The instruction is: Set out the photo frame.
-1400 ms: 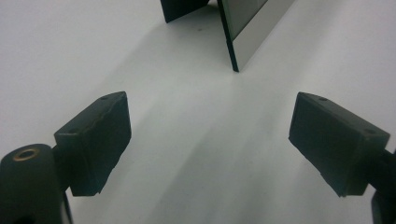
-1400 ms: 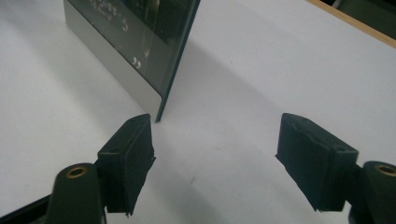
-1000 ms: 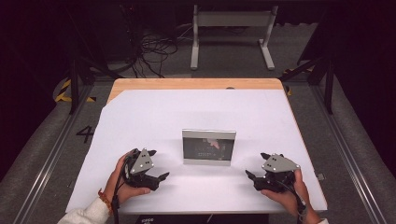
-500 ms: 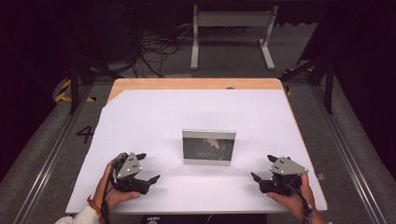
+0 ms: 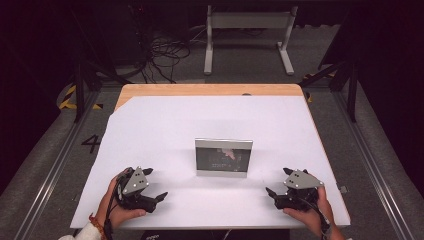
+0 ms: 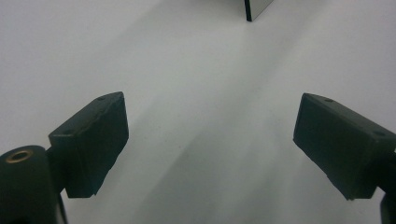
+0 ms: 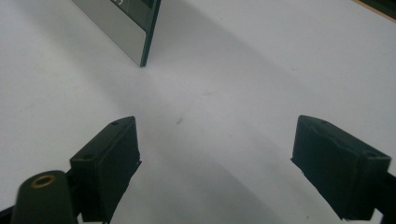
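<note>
High view: a silver-framed picture frame (image 5: 223, 157) is standing upright mid-table (image 5: 165, 125), between the left gripper (image 5: 159, 196) and right gripper (image 5: 270, 192), both well apart from it and holding nothing. Left gripper view: its jaws are gaping wide over bare white surface. Right gripper view: its jaws have just been opening, nothing between them, the frame's corner (image 7: 126, 28) ahead.

Both hands low at the near edge, forearms coming in from below. Left gripper (image 5: 152, 192) – jaws spread wide, nothing between them, pointing inward to the middle. Right gripper (image 5: 276, 189) – jaws have just been opening, now wide apart and empty, pointing inward too. Grey plates face up on both.
</note>
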Demonstrator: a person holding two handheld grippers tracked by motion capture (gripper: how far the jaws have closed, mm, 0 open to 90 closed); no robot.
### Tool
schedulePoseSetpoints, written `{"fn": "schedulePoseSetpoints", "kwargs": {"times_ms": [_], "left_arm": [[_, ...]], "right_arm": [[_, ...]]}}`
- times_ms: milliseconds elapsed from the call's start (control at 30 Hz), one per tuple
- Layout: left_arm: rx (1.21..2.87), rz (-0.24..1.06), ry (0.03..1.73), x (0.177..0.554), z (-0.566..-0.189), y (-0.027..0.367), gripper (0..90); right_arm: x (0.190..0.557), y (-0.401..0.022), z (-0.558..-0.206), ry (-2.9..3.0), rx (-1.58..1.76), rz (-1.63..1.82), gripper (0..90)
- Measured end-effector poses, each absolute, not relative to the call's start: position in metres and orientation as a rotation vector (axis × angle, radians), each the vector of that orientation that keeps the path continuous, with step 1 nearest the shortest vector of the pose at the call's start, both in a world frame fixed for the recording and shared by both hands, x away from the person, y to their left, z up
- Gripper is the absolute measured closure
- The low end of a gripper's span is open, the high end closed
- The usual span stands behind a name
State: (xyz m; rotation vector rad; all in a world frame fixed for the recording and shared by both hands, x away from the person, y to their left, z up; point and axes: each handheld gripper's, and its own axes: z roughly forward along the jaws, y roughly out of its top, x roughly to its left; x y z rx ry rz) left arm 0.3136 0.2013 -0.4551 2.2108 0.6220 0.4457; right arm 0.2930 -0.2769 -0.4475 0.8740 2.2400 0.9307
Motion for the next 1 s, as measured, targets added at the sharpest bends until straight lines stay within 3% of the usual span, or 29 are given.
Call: {"fn": "schedulePoseSetpoints", "kwargs": {"times_ms": [1000], "left_arm": [[2.246, 0.458, 0.609, 0.3149, -0.4583, 0.1939, 7.3]], "right_arm": [[0.2915, -0.2741, -0.4508, 2.253, 0.869, 0.924, 14.4]]}}
